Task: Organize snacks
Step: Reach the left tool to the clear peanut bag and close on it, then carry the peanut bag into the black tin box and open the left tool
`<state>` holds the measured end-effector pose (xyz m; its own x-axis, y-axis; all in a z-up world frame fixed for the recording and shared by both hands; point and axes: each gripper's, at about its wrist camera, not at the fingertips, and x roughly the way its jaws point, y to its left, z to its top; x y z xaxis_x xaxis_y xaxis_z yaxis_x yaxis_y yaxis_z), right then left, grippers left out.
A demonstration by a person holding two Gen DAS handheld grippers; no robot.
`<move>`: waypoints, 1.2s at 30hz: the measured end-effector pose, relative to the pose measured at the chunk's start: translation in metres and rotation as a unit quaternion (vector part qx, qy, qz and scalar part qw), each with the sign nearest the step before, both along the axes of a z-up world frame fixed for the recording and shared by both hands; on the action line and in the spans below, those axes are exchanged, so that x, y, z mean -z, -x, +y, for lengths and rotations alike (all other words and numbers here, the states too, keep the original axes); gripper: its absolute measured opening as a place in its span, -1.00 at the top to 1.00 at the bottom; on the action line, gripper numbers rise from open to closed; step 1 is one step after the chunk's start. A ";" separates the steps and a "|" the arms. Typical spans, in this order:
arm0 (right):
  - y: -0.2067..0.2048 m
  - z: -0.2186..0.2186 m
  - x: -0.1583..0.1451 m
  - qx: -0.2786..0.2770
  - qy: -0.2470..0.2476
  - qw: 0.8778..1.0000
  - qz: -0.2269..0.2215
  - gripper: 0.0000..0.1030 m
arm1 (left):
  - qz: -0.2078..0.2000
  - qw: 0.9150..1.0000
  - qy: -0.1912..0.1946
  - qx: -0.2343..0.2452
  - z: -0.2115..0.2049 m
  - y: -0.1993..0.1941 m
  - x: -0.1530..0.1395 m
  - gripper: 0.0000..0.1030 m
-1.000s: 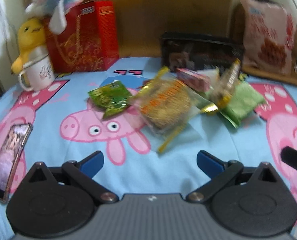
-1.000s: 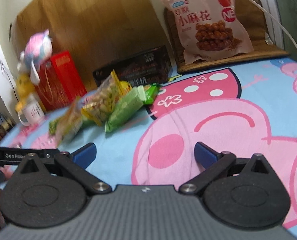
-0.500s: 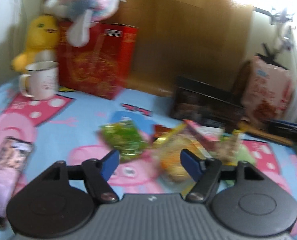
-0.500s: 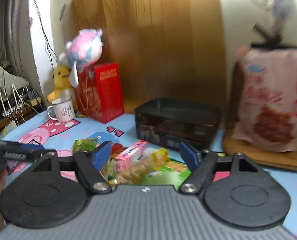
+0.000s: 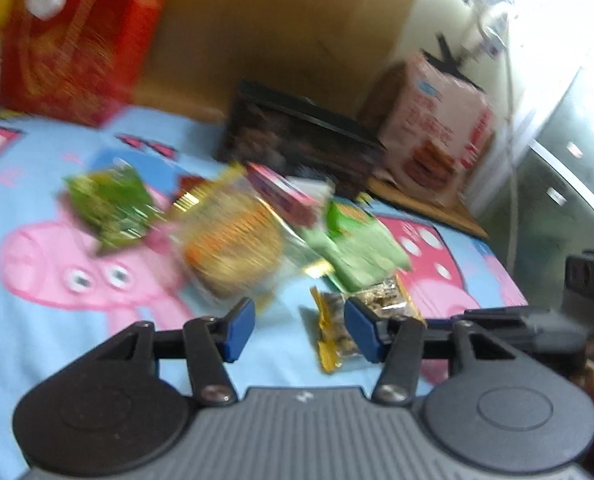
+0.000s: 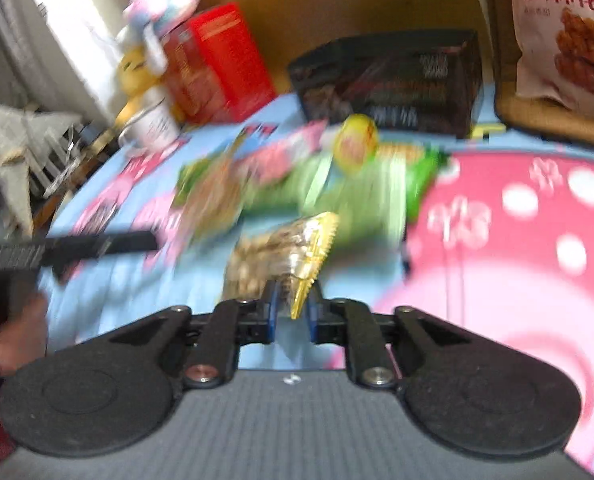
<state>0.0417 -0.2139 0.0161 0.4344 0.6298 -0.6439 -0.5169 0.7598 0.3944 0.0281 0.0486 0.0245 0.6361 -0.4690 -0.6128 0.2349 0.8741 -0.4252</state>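
Change since half a second ago: the right tongs [image 6: 291, 316], then spread wide above the pile, are now clenched on a gold-edged nut packet [image 6: 281, 256], gripping its near end between the blue pads. In that earlier right view no packet sat between the pads. The left tongs [image 5: 299, 330] remain released, with about the same gap as before, and the left view now takes in more of the right side of the scene.

Position of the task item: the nut packet lies on the blue cartoon sheet [image 5: 29, 184], on the near side of the snack pile and apart from it. In the left view the same packet [image 5: 361, 320] sits by the left tongs' right pad, partly behind it, and is not gripped by them. The right tongs' body enters that view at the right edge [image 5: 537, 332].

Rest of pile: a green packet [image 5: 109, 204], a round cracker pack [image 5: 233, 244], a pink box [image 5: 285, 196] and a pale green pack [image 5: 361, 248] lie clustered, touching or overlapping. Behind them stands a black box [image 5: 297, 140], with a red box [image 5: 73, 44] at the rear left and a large snack bag [image 6: 565, 28] at the rear right.

Limits of observation: both views are heavily motion-blurred and the packet labels are unreadable. The large bag is cut off at the frame edge in the right view. Whether the nut packet is lifted clear of the sheet cannot be determined.
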 end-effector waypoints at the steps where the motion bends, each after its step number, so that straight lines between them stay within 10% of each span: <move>1: 0.013 -0.003 0.000 -0.002 0.007 1.000 -0.016 0.45 | 0.007 1.000 0.001 0.013 -0.004 0.000 0.003 0.02; 3: 0.031 -0.003 0.003 -0.010 0.028 0.998 -0.050 -0.06 | 0.023 0.999 0.005 0.035 -0.014 -0.004 0.008 0.02; 11: 0.020 0.021 0.014 -0.056 0.107 0.988 -0.101 -0.17 | 0.058 0.996 0.020 0.063 -0.041 -0.027 0.021 0.10; 15: 0.024 0.023 0.016 -0.045 0.107 0.985 -0.130 0.29 | 0.063 0.995 0.014 0.072 -0.052 -0.030 0.018 0.42; 26: -0.061 0.031 -0.088 -0.002 0.094 0.955 -0.281 0.44 | -0.101 0.994 -0.019 0.035 -0.053 -0.116 -0.106 0.47; 36: -0.199 0.049 -0.036 0.031 0.152 0.969 -0.192 0.37 | -0.021 0.998 -0.051 -0.019 -0.068 -0.227 -0.041 0.32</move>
<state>0.2403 -0.1644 0.0524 0.7101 0.4010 -0.5788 -0.5309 0.8449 -0.0659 0.2550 -0.0191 0.0651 0.6784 -0.3812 -0.6280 0.2167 0.9206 -0.3248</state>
